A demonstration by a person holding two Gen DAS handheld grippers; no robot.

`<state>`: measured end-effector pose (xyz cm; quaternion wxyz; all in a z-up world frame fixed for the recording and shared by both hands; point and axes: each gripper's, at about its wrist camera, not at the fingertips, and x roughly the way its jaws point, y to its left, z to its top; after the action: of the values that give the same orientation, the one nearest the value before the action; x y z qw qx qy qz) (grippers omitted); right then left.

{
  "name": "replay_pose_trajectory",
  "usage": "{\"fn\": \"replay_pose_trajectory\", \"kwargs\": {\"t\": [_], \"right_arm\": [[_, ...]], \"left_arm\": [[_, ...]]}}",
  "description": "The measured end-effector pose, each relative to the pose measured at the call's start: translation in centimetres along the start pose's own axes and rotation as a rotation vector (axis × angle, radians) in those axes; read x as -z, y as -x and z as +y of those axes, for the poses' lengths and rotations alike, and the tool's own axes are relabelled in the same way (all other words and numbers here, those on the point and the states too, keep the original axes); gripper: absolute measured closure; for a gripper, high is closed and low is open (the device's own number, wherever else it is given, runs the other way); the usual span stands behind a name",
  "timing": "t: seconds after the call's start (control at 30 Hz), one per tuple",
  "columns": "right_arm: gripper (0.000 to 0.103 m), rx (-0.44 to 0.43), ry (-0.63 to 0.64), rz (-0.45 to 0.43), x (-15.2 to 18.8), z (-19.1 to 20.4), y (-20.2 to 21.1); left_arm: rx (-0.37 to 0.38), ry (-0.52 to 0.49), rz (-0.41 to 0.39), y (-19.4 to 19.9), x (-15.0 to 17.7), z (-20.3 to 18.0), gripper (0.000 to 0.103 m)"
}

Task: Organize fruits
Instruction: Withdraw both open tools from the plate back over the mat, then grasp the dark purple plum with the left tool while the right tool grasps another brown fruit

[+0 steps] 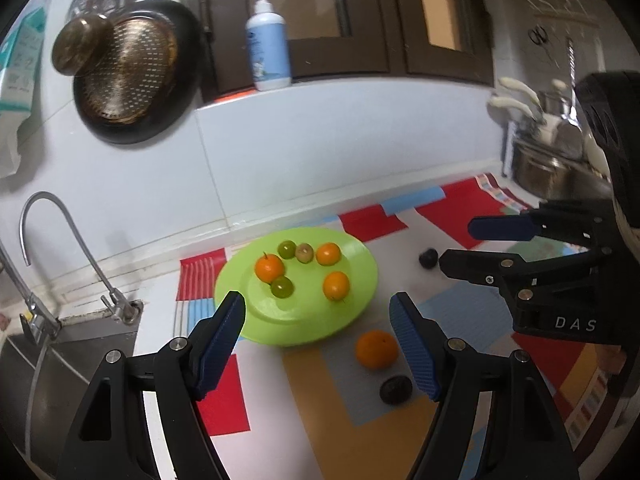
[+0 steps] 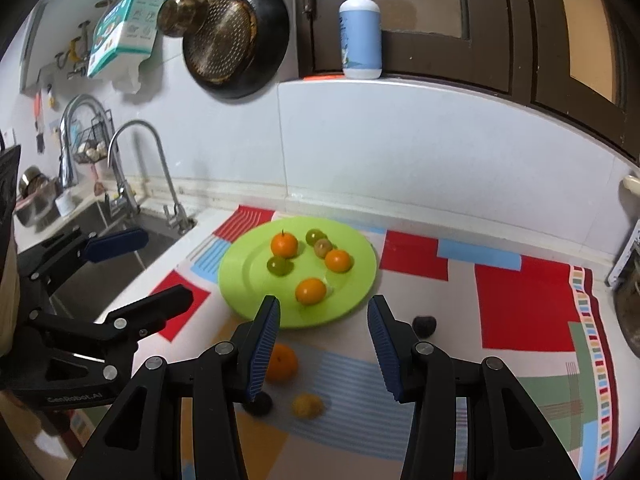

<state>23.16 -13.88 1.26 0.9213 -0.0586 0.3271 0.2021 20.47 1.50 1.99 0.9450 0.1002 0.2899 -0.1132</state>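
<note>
A lime green plate (image 1: 240, 280) (image 2: 240, 280) sits on a patterned mat and holds several small oranges and green fruits. Loose on the mat are an orange (image 1: 377, 349) (image 2: 282, 362), a dark fruit (image 1: 395, 389) (image 2: 259, 404) beside it, another dark fruit (image 1: 429, 257) (image 2: 424, 325) to the plate's right, and a small yellow fruit (image 2: 307, 405). My left gripper (image 1: 318, 344) is open and empty, near the plate's front edge, with the loose orange between its fingers. My right gripper (image 2: 324, 348) is open and empty above the mat, just in front of the plate.
A sink (image 2: 100, 256) with a curved tap (image 1: 56, 240) (image 2: 156, 168) lies left of the mat. A pan and strainer (image 1: 128, 72) (image 2: 232, 40) hang on the wall. A pump bottle (image 1: 267, 44) (image 2: 360, 32) stands on the ledge. Pots (image 1: 552, 160) stand at right.
</note>
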Motion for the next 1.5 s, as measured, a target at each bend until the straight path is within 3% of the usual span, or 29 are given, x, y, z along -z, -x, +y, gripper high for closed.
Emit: {"fn": "replay_pose_trajectory", "kwargs": {"t": [0.37, 0.77, 1.13, 1.5], "right_arm": [[0.056, -0.021, 0.050, 0.119, 3.0, 0.4, -1.1], [0.056, -0.055, 0.138, 0.212, 5.4, 1.2, -3.2], [0.057, -0.089, 0.139, 0.294, 6.8, 0.9, -5.8], [0.058, -0.127, 0.097, 0.324, 7.1, 0.4, -7.5]], "left_arm": [[0.077, -0.083, 0.074, -1.3, 2.8, -2.1, 0.029], [0.169, -0.094, 0.173, -4.0, 5.7, -3.1, 0.030], [0.242, -0.061, 0.264, -6.5, 6.8, -3.4, 0.045], [0.297, 0.013, 0.303, -7.9, 6.7, -3.1, 0.062]]}}
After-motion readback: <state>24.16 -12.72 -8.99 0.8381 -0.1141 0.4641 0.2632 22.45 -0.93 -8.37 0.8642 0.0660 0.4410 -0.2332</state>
